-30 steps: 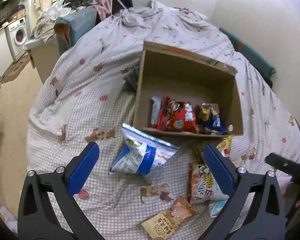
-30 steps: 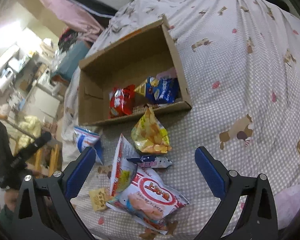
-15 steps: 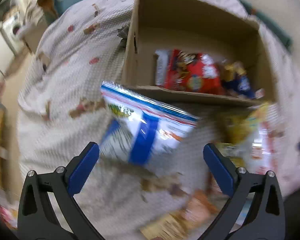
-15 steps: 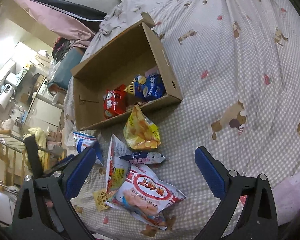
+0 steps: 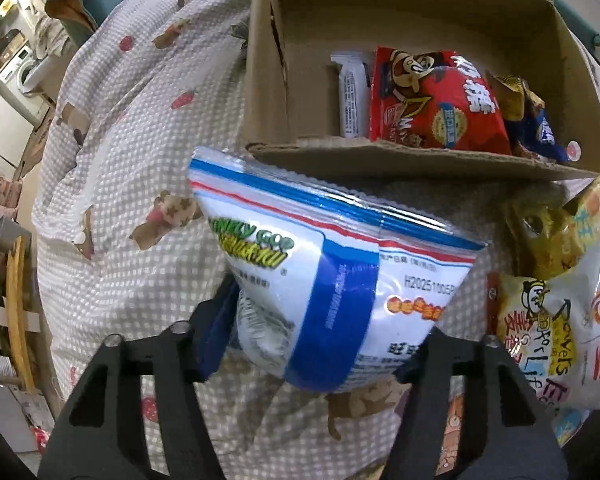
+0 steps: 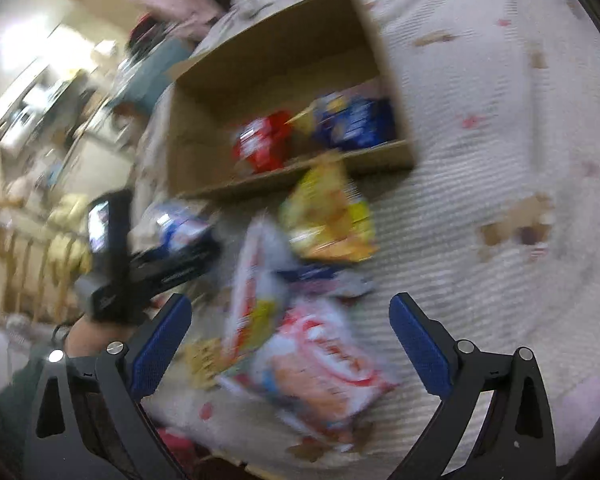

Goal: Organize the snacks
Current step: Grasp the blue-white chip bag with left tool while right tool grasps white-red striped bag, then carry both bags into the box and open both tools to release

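The left gripper (image 5: pixel 320 344) had just been closing, its jaws pinching a white-and-blue snack bag (image 5: pixel 328 280) before the cardboard box (image 5: pixel 400 156). The right gripper (image 6: pixel 290 344) gaped wide over loose packets.

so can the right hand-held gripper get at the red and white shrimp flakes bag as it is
Probably yes: the right hand-held gripper is open just above the shrimp flakes bag, which lies on top of the pile with nothing covering it.
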The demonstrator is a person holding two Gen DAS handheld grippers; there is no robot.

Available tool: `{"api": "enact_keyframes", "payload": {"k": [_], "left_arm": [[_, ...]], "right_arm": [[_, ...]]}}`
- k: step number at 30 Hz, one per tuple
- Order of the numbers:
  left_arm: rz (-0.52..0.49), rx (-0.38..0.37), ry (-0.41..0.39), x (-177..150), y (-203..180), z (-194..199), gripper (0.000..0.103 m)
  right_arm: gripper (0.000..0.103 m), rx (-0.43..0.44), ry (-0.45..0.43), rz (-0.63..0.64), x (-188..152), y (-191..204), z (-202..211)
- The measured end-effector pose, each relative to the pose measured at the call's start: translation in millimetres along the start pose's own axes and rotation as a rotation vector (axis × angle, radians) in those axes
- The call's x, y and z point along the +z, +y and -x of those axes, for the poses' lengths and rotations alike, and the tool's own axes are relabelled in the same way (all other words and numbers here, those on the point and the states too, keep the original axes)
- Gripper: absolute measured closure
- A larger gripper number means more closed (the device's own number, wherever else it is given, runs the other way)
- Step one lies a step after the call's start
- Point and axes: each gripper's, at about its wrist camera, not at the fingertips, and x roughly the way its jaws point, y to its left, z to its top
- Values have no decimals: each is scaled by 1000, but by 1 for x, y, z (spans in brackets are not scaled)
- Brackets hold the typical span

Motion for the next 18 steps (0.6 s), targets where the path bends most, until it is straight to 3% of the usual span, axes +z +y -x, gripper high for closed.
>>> {"api": "enact_keyframes", "payload": {"k": [3, 14, 18], "left_arm": [[11, -18, -5, -1, 1, 9, 52], [102, -104, -42, -24, 17, 66, 53], [105, -109, -91, -32, 21, 89, 53]], "right_arm": [[25, 2, 57, 25, 0, 15, -14], [43, -115, 181, 90, 4, 41, -67], [58, -181, 204, 118, 1, 43, -82]]}}
